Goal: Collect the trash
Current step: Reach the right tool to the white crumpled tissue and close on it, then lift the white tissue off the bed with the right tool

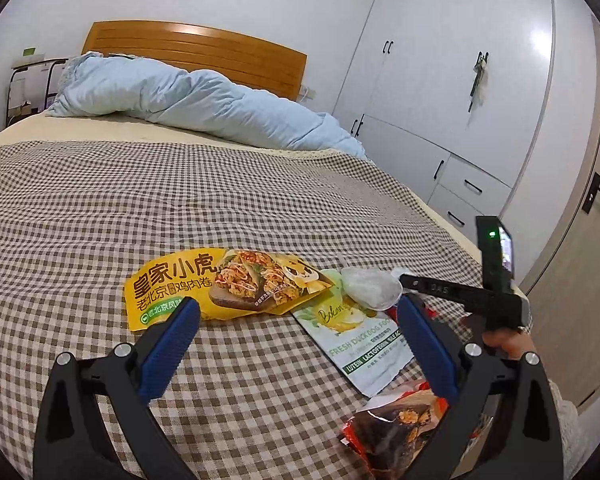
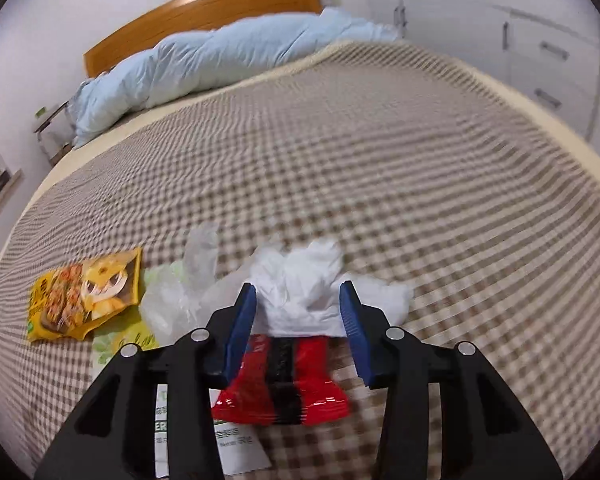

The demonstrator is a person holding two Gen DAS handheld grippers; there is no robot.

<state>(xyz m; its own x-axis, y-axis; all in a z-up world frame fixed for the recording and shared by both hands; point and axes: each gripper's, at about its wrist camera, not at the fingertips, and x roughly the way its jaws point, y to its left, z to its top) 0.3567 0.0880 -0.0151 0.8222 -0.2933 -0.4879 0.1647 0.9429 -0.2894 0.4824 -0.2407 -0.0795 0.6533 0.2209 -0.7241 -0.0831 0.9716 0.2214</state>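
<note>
On a bed covered with a brown checked cover [image 1: 220,208], the trash lies in a loose cluster near the lower middle of both views. In the left wrist view, going left to right: a yellow food packet [image 1: 220,284] lies flat, then a white dog food pouch [image 1: 360,344] partly under it, a crumpled clear plastic bag [image 1: 370,288] at the pouch's top, and a dark and red snack wrapper [image 1: 396,428] at the lower right. The left gripper [image 1: 300,320] hangs over the cover with its blue pads wide apart and nothing between them. Only this view shows the right gripper [image 1: 404,280] from outside — a black tool at the right edge, held in a hand [image 1: 508,344] — and the white wardrobe [image 1: 460,80] behind.

The right wrist view is blurred. It shows the yellow food packet [image 2: 84,292] at lower left, the clear plastic bag [image 2: 180,296] beside it, and — not plain in the other view — a wad of white tissue [image 2: 300,288] lying on a red wrapper [image 2: 284,384]. The right gripper [image 2: 298,304] stands partly open around the tissue, its pads on either side of it and not pressing.
</note>
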